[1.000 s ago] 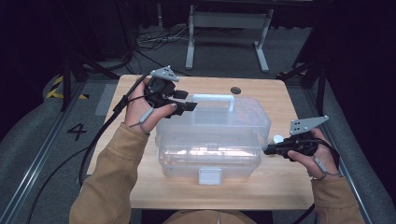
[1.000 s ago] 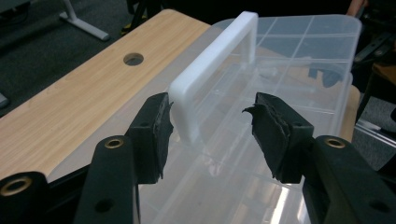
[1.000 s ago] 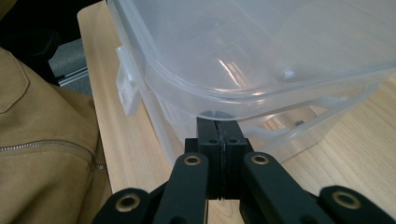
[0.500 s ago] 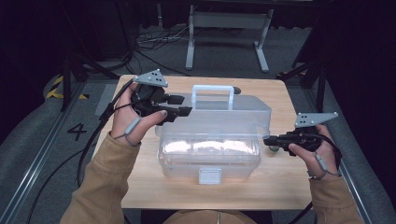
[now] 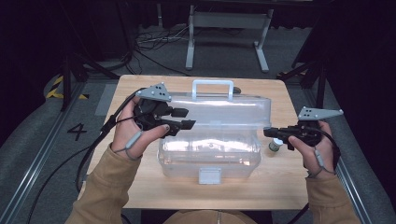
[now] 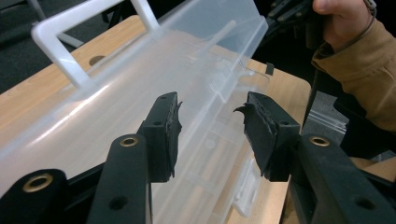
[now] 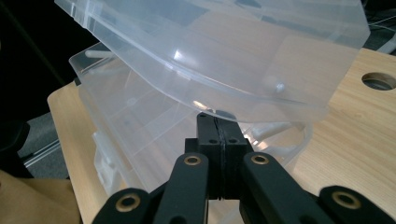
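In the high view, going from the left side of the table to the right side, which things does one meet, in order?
Left claw → clear plastic box with its lid lifted → small green-capped bottle → right claw, its jaws shut, held in the hand at the table's right edge.

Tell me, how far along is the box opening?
Partway. The latch hangs free and the clear lid is already lifted off the box. The shut right tongs prop up its edge; the left tongs, which have just been closing, hover over the lid, empty. Left: swinging it fully back.
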